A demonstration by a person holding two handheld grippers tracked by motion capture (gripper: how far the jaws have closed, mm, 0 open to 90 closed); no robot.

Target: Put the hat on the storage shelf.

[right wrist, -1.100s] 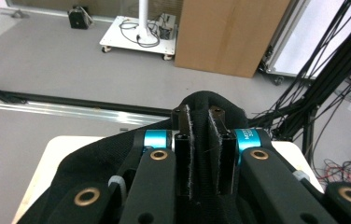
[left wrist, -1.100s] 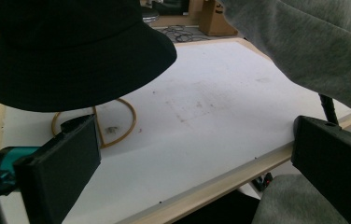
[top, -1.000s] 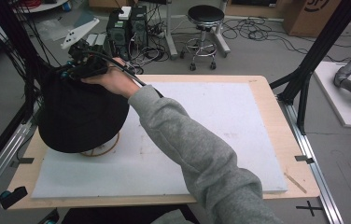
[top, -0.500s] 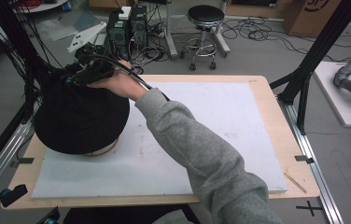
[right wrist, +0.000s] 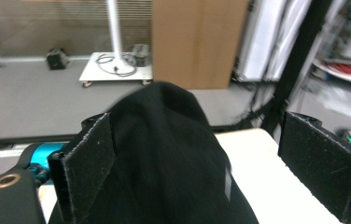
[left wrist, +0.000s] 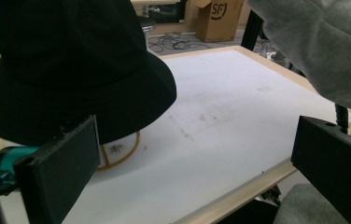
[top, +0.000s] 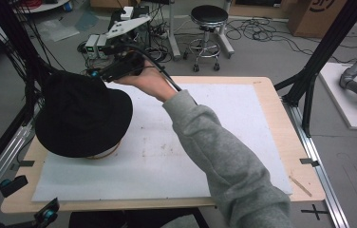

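— Two grippers on the job? State of each?

— Right gripper (top: 101, 72): at about 11 o'clock on the table, in the hand (top: 149, 81) of the grey-sleeved arm (top: 219, 152) reaching across from 5 o'clock. Jaws just opened, now standing wide apart. In the right gripper view, black bucket hat (right wrist: 164, 158) bulging up between the two pads without touching either; nothing gripped.

— And the left?

— Left gripper (left wrist: 197, 172): low at the near edge, around 7 o'clock, jaws spread wide, bare white mat between them. Holding nothing.

— Hat's place?

— Black bucket hat (top: 79, 114) at about 9 o'clock on the white mat (top: 224, 118), crown up, brim drooping all round. Resting on a pale support with a thin wooden ring (left wrist: 127, 151) at its foot, seen under the brim at 6 o'clock in the high view and again in the left gripper view. Exact kind of support: cannot tell, mostly hidden.

— Right gripper against the hat?

— Just beside the far edge of the crown, at its 1 o'clock; contact not clear from above, apart in the gripper's own view.

— Anything else nearby?

— Wooden table (top: 281, 109) rim showing round the mat; black stool (top: 209, 16) beyond the table at 12 o'clock; cardboard box (left wrist: 215, 18) far off at 1 o'clock.
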